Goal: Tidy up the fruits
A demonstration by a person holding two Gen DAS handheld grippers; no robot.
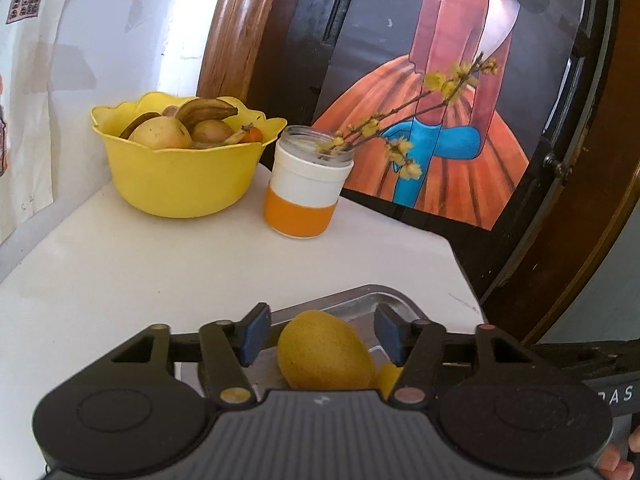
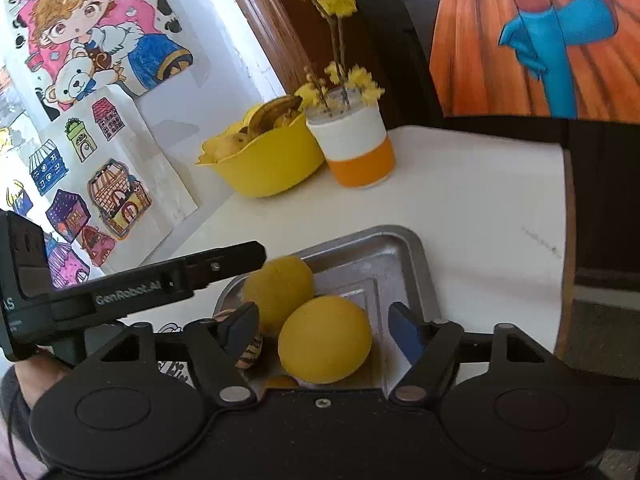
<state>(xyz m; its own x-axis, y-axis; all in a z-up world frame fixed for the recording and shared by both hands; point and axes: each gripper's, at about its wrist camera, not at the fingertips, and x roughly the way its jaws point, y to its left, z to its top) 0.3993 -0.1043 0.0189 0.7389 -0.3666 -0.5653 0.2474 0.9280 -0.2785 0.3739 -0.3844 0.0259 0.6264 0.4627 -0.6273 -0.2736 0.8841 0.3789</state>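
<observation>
Against the wall at the left, the yellow bowl already holds several fruits, bananas among them. Beside it stands an orange-and-white jar of twigs. Nearer, two yellow fruits remain on the metal tray; left gripper and right gripper each straddle one, spread, gripping nothing.

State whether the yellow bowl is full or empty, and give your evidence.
Full, or nearly so: the yellow bowl holds fruit piled above its rim, including a browned banana.
</observation>
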